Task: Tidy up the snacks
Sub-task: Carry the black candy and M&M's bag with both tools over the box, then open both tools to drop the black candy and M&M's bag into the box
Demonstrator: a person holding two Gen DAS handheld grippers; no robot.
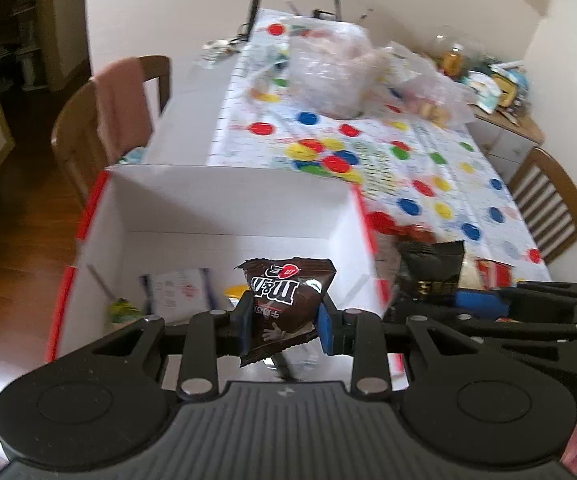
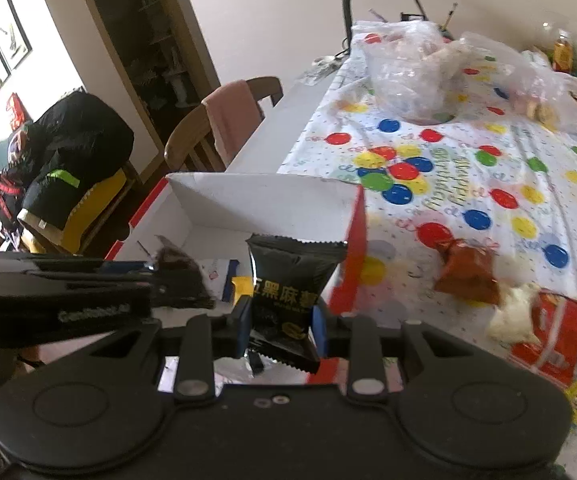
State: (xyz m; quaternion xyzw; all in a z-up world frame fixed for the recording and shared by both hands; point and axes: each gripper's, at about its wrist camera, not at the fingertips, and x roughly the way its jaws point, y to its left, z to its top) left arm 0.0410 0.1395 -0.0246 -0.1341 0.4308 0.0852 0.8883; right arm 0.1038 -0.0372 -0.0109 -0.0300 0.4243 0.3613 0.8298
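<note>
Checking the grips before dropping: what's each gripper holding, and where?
Left gripper pinches the brown M&M's packet across its lower middle; right gripper pinches the black sesame packet likewise.

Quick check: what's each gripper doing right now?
Left gripper: closed on a brown candy packet.
Right gripper: closed on a black snack packet.

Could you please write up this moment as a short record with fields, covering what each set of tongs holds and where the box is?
left tongs: shut on brown M&M's packet
right tongs: shut on black sesame packet
box: white, red-edged, open, a few items inside
packets' position: both over the open box
table: balloon-print cloth, red snack packs to the box's right
</note>
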